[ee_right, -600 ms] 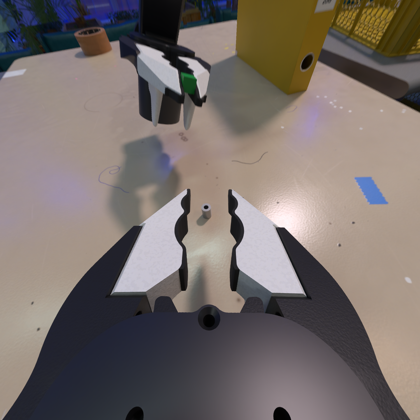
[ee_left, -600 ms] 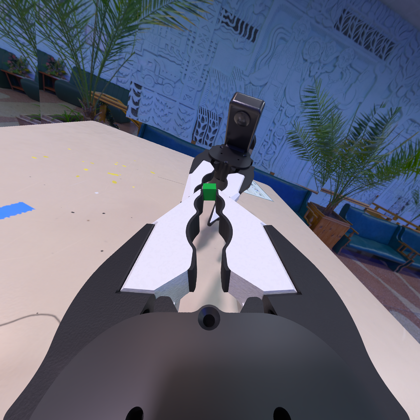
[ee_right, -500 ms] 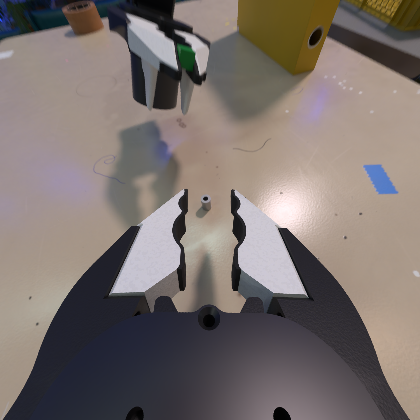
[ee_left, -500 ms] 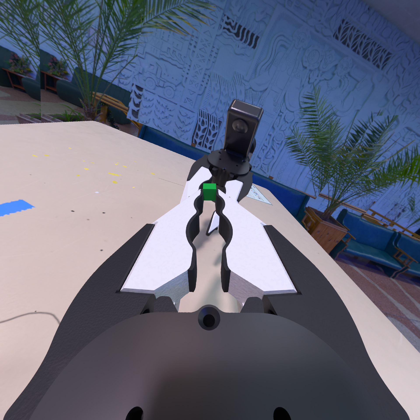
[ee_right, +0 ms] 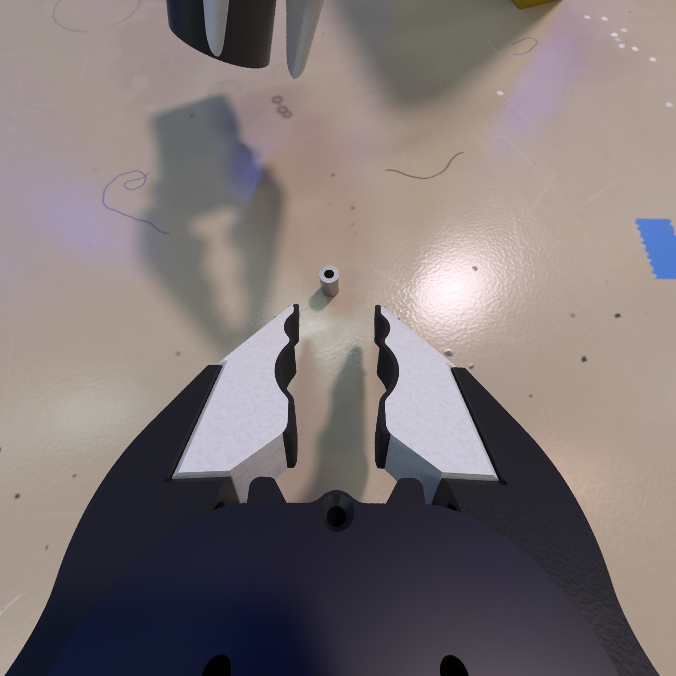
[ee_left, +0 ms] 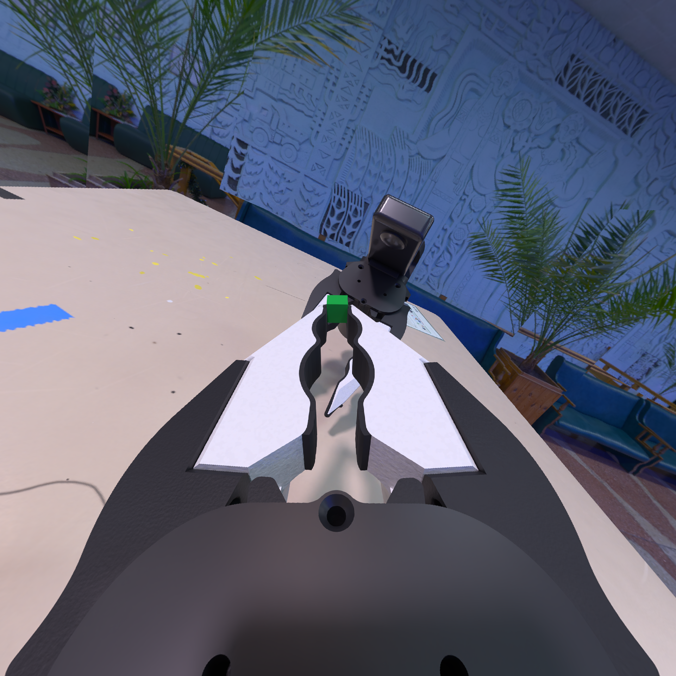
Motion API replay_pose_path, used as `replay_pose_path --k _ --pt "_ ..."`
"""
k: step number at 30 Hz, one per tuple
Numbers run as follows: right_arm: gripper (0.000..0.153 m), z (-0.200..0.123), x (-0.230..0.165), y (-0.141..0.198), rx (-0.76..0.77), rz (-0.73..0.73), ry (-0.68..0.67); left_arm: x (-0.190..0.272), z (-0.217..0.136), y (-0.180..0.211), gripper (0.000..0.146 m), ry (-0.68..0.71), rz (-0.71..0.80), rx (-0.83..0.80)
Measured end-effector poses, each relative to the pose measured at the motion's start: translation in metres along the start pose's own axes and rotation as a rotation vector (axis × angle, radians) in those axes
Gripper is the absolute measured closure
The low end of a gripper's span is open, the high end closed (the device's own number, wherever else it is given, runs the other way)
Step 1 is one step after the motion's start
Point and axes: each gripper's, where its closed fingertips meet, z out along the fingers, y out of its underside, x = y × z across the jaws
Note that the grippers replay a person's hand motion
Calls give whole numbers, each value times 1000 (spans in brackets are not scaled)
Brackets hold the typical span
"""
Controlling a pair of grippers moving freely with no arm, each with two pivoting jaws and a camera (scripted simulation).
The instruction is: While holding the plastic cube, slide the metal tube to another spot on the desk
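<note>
In the left wrist view my left gripper (ee_left: 337,311) is shut on a small green plastic cube (ee_left: 337,309), held above the beige desk (ee_left: 109,365). My right gripper's dark body and camera (ee_left: 387,270) show just beyond it. In the right wrist view my right gripper (ee_right: 336,311) is open and empty, tilted down at the desk (ee_right: 512,365). A small grey metal tube (ee_right: 329,280) stands upright just beyond its fingertips, slightly left of the gap. The left gripper's white fingertips (ee_right: 300,47) hang at the top edge; the cube is cut off there.
A black cylindrical cup (ee_right: 223,33) stands at the top behind the left gripper's fingertips. A yellow box corner (ee_right: 530,3) shows at the top right. A blue tape mark (ee_right: 658,248) lies to the right. The desk's far edge (ee_left: 494,384) runs near the right gripper.
My right gripper has pitched down and drawn back a little, so the tube now sits beyond the fingertips instead of between them. The left gripper still holds the cube.
</note>
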Motion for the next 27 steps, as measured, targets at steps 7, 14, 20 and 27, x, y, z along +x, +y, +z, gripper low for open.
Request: replay_pose_path --k 7,14,20,27 --pt "109 3 -2 2 -11 -15 -4 -6 -1 1 137 -25 -31 3" --pt "107 17 -7 4 -112 -31 -19 -17 -3 5 137 -82 -69 -8" --pt "121 31 -3 0 -217 -86 -13 -19 -3 7 137 -92 -87 -16" --pt "141 35 -8 0 -274 -179 -41 -20 -4 7 137 -87 -118 -11"
